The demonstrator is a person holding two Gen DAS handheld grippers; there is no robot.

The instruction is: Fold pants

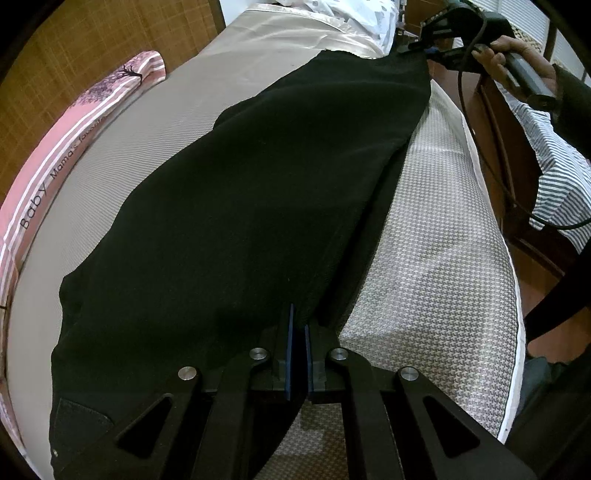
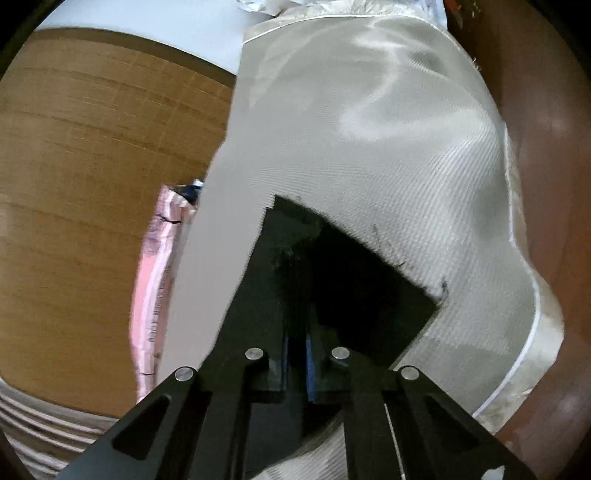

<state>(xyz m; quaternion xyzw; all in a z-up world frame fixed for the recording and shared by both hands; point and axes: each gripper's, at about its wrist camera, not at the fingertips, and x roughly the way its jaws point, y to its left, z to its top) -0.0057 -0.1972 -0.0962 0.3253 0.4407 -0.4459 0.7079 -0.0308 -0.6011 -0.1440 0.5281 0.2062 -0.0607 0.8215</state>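
Observation:
Black pants [image 1: 258,192] lie lengthwise on a grey woven mattress [image 1: 436,229], folded leg over leg. My left gripper [image 1: 298,325] is shut on the pants' near edge at the waist end. My right gripper [image 1: 424,46] shows at the far end in the left wrist view, held by a hand, gripping the leg hems. In the right wrist view my right gripper [image 2: 297,332] is shut on the black hem end of the pants [image 2: 351,277], lying against the mattress [image 2: 369,147].
A pink baby-print cushion [image 1: 74,147] lies along the mattress's left side by a woven wall panel [image 1: 92,44]. White bedding [image 1: 351,14] is piled at the far end. A wooden bed frame [image 1: 509,147] and striped cloth [image 1: 561,177] stand to the right.

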